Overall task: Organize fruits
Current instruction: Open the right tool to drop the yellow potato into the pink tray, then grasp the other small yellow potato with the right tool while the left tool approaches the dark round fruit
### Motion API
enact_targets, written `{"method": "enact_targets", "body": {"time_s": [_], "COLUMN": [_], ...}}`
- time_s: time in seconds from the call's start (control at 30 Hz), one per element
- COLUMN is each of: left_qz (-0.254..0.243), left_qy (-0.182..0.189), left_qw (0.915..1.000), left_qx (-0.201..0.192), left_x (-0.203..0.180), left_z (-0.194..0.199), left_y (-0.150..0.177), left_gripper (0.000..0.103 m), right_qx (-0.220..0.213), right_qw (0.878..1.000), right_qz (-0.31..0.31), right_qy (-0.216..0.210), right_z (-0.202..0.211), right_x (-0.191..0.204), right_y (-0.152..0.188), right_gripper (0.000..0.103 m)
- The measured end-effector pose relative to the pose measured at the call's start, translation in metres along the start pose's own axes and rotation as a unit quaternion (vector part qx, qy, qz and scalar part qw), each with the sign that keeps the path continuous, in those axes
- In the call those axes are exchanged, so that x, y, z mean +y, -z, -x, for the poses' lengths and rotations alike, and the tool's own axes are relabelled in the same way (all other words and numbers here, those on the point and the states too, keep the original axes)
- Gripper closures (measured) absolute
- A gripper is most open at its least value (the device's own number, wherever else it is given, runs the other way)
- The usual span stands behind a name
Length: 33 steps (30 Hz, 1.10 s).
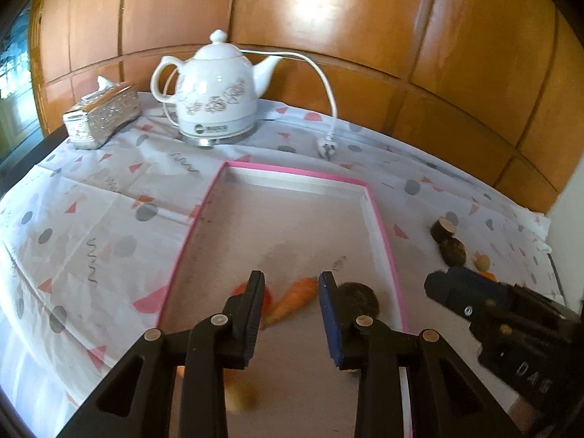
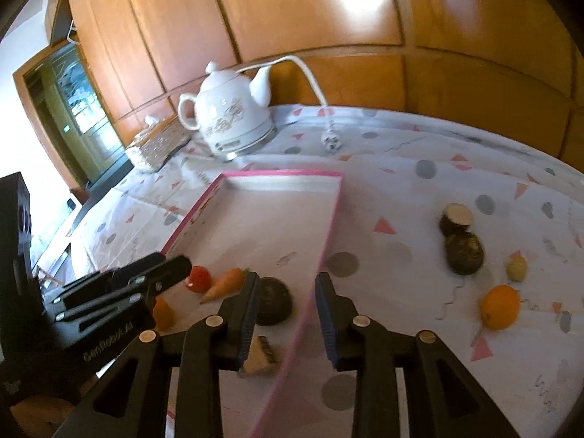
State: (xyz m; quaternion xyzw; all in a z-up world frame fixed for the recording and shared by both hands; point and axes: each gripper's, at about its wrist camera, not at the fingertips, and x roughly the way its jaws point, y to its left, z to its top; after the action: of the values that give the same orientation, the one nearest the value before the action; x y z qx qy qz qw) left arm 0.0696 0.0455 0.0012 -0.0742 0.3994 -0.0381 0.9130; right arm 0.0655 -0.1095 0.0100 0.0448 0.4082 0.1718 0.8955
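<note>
A pink-rimmed tray (image 1: 292, 172) (image 2: 281, 174) holds a tomato (image 2: 199, 278), a carrot (image 1: 295, 297) (image 2: 226, 284), a dark round fruit (image 2: 273, 301) (image 1: 359, 295), an orange piece (image 2: 162, 312) and a pale wedge (image 2: 261, 359). My left gripper (image 1: 290, 286) hovers over the carrot, jaws apart with nothing between them; the right wrist view shows it too (image 2: 171, 266). My right gripper (image 2: 286, 281) (image 1: 456, 284) hangs above the tray's right rim, open and empty. On the cloth to the right lie a cut dark piece (image 2: 456, 217), a dark ball (image 2: 465, 253), a small yellow fruit (image 2: 516, 268) and an orange (image 2: 500, 306).
A white kettle (image 1: 219, 87) with cord and plug (image 1: 326, 146) stands behind the tray. A tissue box (image 1: 102, 115) sits at the back left. Wooden wall panels close off the rear. The patterned cloth (image 1: 91, 219) covers the table left of the tray.
</note>
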Motion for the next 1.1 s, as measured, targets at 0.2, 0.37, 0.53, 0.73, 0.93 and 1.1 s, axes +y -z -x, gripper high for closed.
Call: {"method": "enact_targets", "body": {"time_s": [0.2, 0.37, 0.53, 0.73, 0.93, 1.1], "left_qz": [-0.024, -0.052, -0.066, -0.091, -0.104, -0.114], "left_qy": [0.012, 0.027, 0.041, 0.061, 0.075, 0.089], "left_qw": [0.9996, 0.9982, 0.9968, 0.9937, 0.9909, 0.9878], "left_qx": [0.004, 0.010, 0.018, 0.023, 0.041, 0.058], "left_x": [-0.025, -0.048, -0.064, -0.089, -0.106, -0.120], "left_z": [0.000, -0.001, -0.005, -0.008, -0.018, -0.028], "left_y": [0.004, 0.008, 0.012, 0.018, 0.025, 0.031], "left_gripper": [0.072, 0.072, 0.072, 0.072, 0.072, 0.072], "right_qx": [-0.018, -0.019, -0.025, -0.026, -0.019, -0.012], "right_qw": [0.999, 0.998, 0.992, 0.983, 0.980, 0.981], "right_qz": [-0.008, -0.033, -0.075, -0.122, -0.143, -0.149], "right_qy": [0.028, 0.060, 0.095, 0.131, 0.135, 0.122], "right_z": [0.017, 0.025, 0.036, 0.048, 0.052, 0.050], "right_x": [-0.020, -0.051, -0.093, -0.140, -0.162, -0.169], "right_y": [0.002, 0.010, 0.020, 0.035, 0.045, 0.050], "right_gripper": [0.072, 0.072, 0.072, 0.072, 0.072, 0.072]}}
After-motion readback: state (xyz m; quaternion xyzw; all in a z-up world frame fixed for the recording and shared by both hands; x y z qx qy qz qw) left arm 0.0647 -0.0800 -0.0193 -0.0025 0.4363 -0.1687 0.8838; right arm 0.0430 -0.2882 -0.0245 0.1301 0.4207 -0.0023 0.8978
